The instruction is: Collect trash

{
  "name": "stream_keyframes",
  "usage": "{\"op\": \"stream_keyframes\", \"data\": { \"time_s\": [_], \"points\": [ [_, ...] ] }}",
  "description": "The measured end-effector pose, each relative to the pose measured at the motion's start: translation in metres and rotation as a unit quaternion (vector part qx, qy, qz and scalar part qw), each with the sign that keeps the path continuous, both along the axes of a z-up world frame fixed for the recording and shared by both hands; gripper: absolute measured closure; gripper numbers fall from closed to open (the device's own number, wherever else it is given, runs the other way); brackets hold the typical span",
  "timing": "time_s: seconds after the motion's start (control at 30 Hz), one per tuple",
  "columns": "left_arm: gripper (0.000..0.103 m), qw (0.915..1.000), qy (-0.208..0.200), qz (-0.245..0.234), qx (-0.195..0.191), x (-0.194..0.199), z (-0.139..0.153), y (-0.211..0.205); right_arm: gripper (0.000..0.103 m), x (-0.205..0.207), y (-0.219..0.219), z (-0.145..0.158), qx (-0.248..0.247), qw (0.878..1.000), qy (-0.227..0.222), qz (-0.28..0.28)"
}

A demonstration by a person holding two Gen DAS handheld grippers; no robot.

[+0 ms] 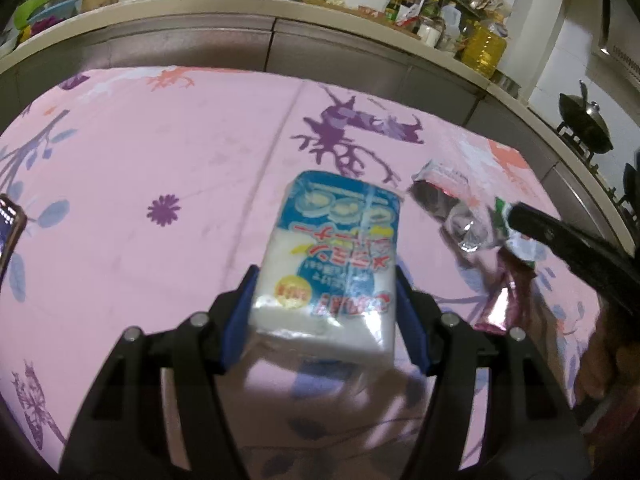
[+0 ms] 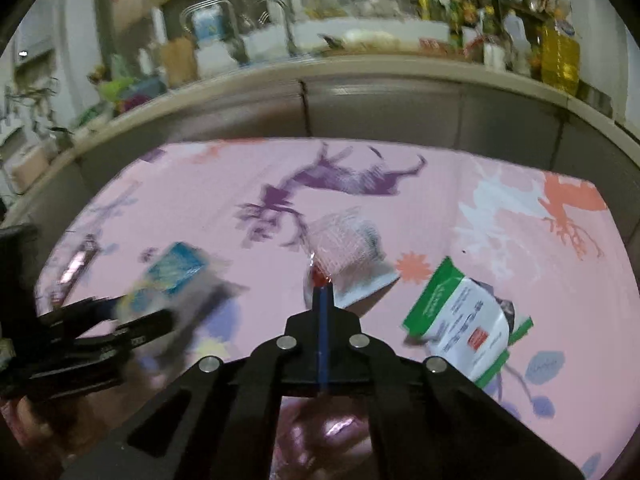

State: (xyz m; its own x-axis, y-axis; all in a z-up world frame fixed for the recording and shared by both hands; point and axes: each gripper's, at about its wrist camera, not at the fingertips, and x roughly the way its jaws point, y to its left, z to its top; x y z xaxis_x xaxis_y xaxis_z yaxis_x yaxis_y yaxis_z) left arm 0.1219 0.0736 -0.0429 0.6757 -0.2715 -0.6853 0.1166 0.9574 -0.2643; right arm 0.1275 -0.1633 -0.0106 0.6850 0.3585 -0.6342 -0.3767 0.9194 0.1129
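Note:
My left gripper (image 1: 326, 280) is shut on a white and blue packet (image 1: 334, 256) with red lettering, held above the pink cloth. It also shows blurred in the right wrist view (image 2: 168, 280). My right gripper (image 2: 322, 290) is shut on a crumpled clear and pink wrapper (image 2: 344, 252), pinched at its near edge. In the left wrist view the right gripper (image 1: 520, 216) holds that crumpled wrapper (image 1: 448, 196) at the right. A green and white pouch (image 2: 468, 320) lies on the cloth to the right.
A pink patterned tablecloth (image 1: 160, 140) covers the table. A grey counter (image 1: 280, 12) with bottles and dishes runs behind it. A phone (image 1: 10, 228) sits at the left edge. A purple shiny wrapper (image 1: 500, 300) lies near the right.

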Motion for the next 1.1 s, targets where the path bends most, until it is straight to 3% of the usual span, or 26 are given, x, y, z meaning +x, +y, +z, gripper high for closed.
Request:
{"op": "stream_keyframes", "data": {
  "time_s": [0.23,0.33,0.47,0.6,0.7,0.77,0.8,0.83,0.87,0.93,0.97,1.0,1.1],
  "points": [
    [0.041,0.9996,-0.024,-0.013,0.007,-0.019,0.018,-0.006,0.103,-0.055,-0.018,0.009,0.077,0.997,0.001,0.005],
    [0.041,0.9997,-0.014,-0.01,0.015,-0.021,0.014,-0.007,0.103,-0.066,-0.033,0.001,0.15,0.988,0.023,0.008],
    [0.04,0.9999,0.009,-0.008,0.007,-0.02,0.007,-0.006,0.103,-0.053,-0.068,-0.013,0.29,0.952,0.085,-0.036],
    [0.04,0.9999,0.008,-0.009,0.008,-0.021,0.005,-0.007,0.1,-0.033,-0.068,-0.013,0.309,0.941,0.133,-0.025],
    [0.039,0.9997,0.022,-0.009,0.006,-0.016,-0.003,-0.007,0.081,-0.016,-0.06,-0.014,0.336,0.924,0.181,0.004],
    [0.039,0.9995,0.028,-0.009,0.004,-0.014,-0.008,-0.004,0.038,-0.015,-0.057,-0.014,0.377,0.907,0.185,0.016],
    [0.039,0.9995,0.03,-0.008,0.004,-0.013,-0.01,-0.003,0.033,-0.016,-0.056,-0.012,0.388,0.904,0.179,0.016],
    [0.039,0.9995,0.032,-0.007,0.003,-0.011,-0.011,-0.002,0.031,-0.017,-0.054,-0.01,0.391,0.905,0.169,0.017],
    [0.039,0.9995,0.03,-0.006,-0.002,-0.011,-0.012,0.001,0.031,-0.017,-0.048,-0.006,0.369,0.916,0.157,0.018],
    [0.038,0.9996,0.03,-0.001,-0.002,-0.009,-0.012,0.004,0.031,-0.018,-0.037,0.005,0.292,0.948,0.123,0.008],
    [0.038,0.9996,0.029,0.0,-0.003,-0.008,-0.012,0.005,0.031,-0.018,-0.029,0.015,0.225,0.97,0.086,-0.003],
    [0.038,0.9996,0.028,0.001,-0.002,-0.008,-0.012,0.005,0.031,-0.018,-0.02,0.024,0.167,0.985,0.05,-0.004],
    [0.038,0.9998,0.021,0.003,0.002,-0.008,-0.012,0.006,0.031,-0.005,-0.004,0.035,0.061,0.998,0.003,-0.006]
  ]
}}
